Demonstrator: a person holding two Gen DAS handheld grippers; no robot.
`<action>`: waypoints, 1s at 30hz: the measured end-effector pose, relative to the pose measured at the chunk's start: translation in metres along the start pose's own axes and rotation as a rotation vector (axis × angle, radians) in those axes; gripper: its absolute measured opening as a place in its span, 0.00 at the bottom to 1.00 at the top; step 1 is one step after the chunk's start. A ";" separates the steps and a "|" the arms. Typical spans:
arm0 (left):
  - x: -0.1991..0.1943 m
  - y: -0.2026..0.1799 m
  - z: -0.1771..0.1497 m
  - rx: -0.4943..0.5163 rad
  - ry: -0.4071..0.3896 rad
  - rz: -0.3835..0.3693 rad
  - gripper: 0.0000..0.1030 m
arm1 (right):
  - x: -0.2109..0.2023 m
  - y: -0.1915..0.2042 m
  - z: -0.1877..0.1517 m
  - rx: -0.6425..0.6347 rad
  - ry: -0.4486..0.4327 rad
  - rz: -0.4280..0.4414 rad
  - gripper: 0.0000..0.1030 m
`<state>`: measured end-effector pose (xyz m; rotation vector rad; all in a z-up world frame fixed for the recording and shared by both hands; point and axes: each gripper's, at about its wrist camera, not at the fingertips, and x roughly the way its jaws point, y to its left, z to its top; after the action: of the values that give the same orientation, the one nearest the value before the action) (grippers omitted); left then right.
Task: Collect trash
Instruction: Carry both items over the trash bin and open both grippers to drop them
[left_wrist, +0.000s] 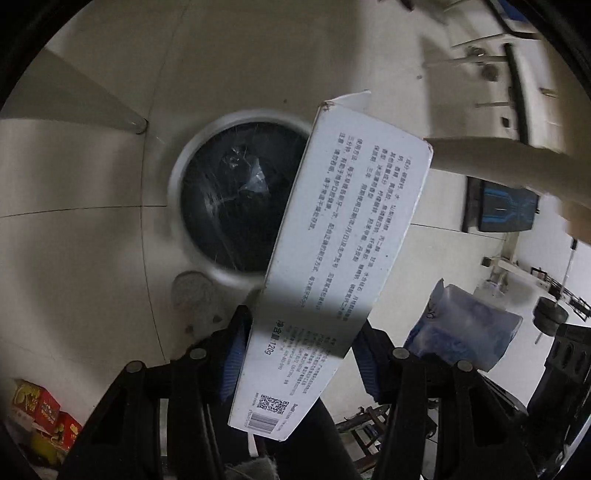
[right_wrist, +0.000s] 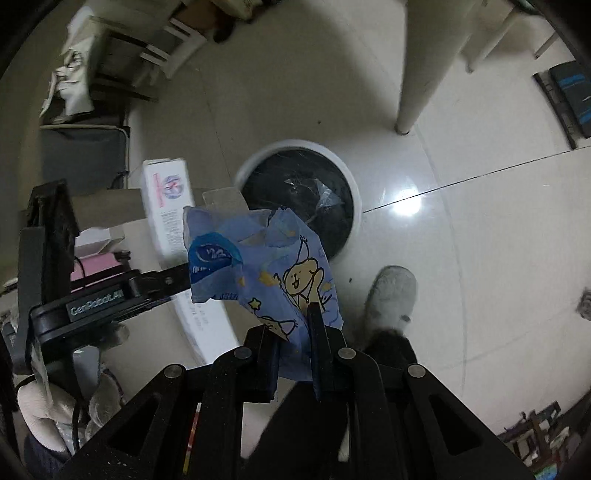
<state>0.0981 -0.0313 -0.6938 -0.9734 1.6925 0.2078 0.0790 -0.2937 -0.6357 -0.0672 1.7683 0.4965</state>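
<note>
1. The left claw (left_wrist: 301, 354) is clamped on a long white box (left_wrist: 332, 258).
2. The right claw (right_wrist: 295, 332) pinches a blue wrapper (right_wrist: 258, 273).
3. Beyond both claws' tips stands the black-lined bin (right_wrist: 299, 199) on the floor.

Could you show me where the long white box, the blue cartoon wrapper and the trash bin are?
long white box (left_wrist: 343, 236): left wrist view, printed side face.
blue cartoon wrapper (right_wrist: 273, 266): right wrist view, middle of the wrapper.
trash bin (right_wrist: 352, 184): right wrist view, white rim.
</note>
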 end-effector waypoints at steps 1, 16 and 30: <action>0.012 0.000 0.012 0.000 0.013 0.018 0.50 | 0.023 -0.003 0.012 0.003 0.002 -0.006 0.14; 0.047 0.034 0.024 -0.008 -0.227 0.355 0.87 | 0.182 -0.005 0.084 -0.042 0.046 -0.041 0.94; 0.014 0.042 -0.030 0.044 -0.255 0.420 0.87 | 0.130 0.019 0.065 -0.174 -0.098 -0.305 0.94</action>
<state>0.0467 -0.0292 -0.7086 -0.5235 1.6384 0.5459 0.0988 -0.2244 -0.7633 -0.4216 1.5801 0.4223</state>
